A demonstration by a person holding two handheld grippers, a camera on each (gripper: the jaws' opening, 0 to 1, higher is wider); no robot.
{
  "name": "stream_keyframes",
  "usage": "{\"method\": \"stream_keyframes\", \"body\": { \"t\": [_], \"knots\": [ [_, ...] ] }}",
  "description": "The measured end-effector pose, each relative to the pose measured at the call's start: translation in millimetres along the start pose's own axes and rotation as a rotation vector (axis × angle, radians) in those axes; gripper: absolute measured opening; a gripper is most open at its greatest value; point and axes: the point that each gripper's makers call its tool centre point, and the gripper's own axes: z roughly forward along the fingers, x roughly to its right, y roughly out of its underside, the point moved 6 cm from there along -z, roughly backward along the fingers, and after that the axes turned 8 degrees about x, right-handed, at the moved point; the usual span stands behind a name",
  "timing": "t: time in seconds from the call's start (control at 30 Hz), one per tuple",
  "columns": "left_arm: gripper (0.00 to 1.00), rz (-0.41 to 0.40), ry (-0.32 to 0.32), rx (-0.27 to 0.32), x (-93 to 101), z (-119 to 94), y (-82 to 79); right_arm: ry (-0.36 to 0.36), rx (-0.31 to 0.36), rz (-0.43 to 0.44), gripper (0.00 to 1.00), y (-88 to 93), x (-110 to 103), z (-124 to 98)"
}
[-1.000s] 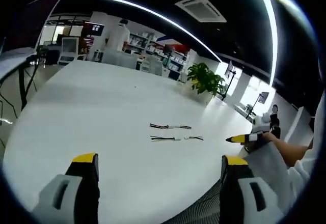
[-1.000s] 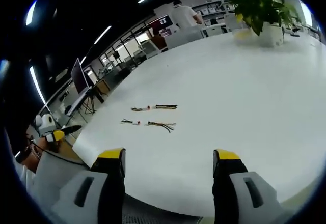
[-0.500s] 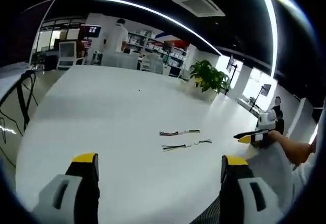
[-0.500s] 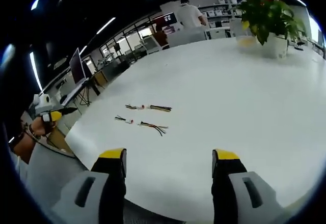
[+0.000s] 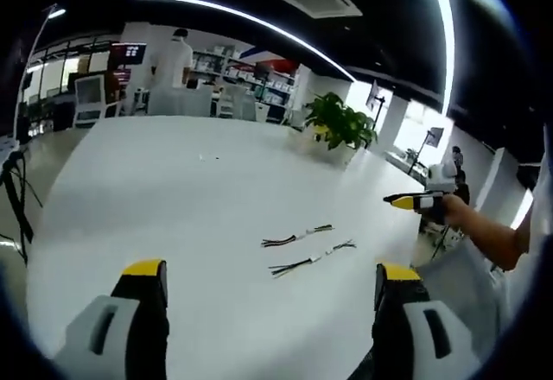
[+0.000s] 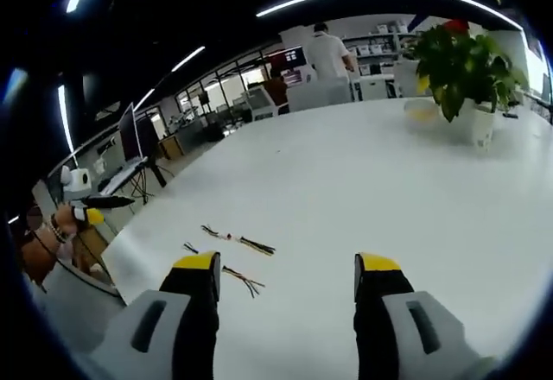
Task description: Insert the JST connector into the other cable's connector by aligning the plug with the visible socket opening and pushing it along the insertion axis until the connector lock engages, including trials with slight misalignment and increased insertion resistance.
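Approaching: we hold both grippers (image 5: 268, 281) (image 6: 285, 268) wide apart and empty above the table (image 5: 155, 190); next, grab one cable (image 5: 298, 237) (image 6: 238, 242) each.

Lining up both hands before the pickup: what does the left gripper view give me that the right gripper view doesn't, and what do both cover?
Left gripper view: both cables lie whole, clear of its open jaws, with the right gripper raised at the table's far edge.

Right gripper view: the left gripper in a hand; its own left jaw covers part of the nearer cable.

Both: white table, potted plant, two unmated cables, a person standing behind.
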Motion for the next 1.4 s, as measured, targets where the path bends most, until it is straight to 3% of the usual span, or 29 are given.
{"method": "stream_keyframes", "body": {
  "t": [0.07,0.17,0.3,0.43,0.53,0.63,0.7,0.77,0.8,0.87,1.03,1.1,1.2,1.27,1.33,1.4],
  "knots": [
    [0.99,0.051,0.057,0.001,1.2,6.9,-7.5,-0.013,0.005,-0.027,0.61,-8.9,3.5,4.9],
    [0.99,0.058,0.124,0.005,3.1,14.9,-19.3,-0.031,0.047,-0.054,0.59,-28.1,6.6,12.2],
    [0.99,0.062,0.179,0.123,1.4,27.9,-55.0,-0.094,0.111,-0.104,0.57,-57.5,2.5,23.3],
    [0.99,0.099,0.237,0.179,-5.1,35.1,-83.4,-0.172,0.163,-0.126,0.57,-87.1,-1.8,35.0],
    [0.99,0.17,0.311,0.132,-5.0,37.8,-87.4,-0.253,0.23,-0.14,0.57,-109.4,-12.1,36.6],
    [0.99,0.225,0.302,0.099,-11.9,44.0,-88.1,-0.32,0.276,-0.178,0.52,-128.7,-15.2,41.5],
    [0.98,0.235,0.299,0.108,-13.6,48.6,-87.3,-0.369,0.309,-0.198,0.5,-137.0,-17.0,46.4],
    [0.96,0.206,0.315,0.127,-13.1,54.3,-85.0,-0.425,0.339,-0.149,0.49,-142.0,-18.5,50.9],
    [0.96,0.188,0.323,0.125,-12.2,56.7,-82.8,-0.421,0.342,-0.127,0.49,-143.5,-16.3,53.0],
    [0.96,0.174,0.343,0.122,-10.2,64.4,-76.1,-0.414,0.418,-0.148,0.51,-150.1,-11.8,59.0],
    [0.9,0.244,0.405,0.025,-9.5,81.7,-61.1,-0.502,0.436,-0.159,0.47,-139.4,-13.5,70.2],
    [0.88,0.248,0.409,0.053,-11.0,88.7,-65.9,-0.541,0.431,-0.183,0.39,-130.4,-16.8,75.7],
    [0.87,0.164,0.449,0.113,-10.9,101.9,-71.7,-0.594,0.43,-0.14,0.34,-120.3,-22.2,85.0],
    [0.87,0.149,0.436,0.091,-15.8,113.6,-65.5,-0.61,0.376,-0.133,0.33,-111.5,-22.6,93.4],
    [0.86,0.178,0.424,0.078,-14.7,121.0,-55.9,-0.595,0.327,-0.185,0.34,-101.9,-20.5,101.3],
    [0.84,0.183,0.455,0.096,-10.4,128.5,-44.3,-0.602,0.279,-0.165,0.33,-89.6,-23.9,108.2]
  ]
}}
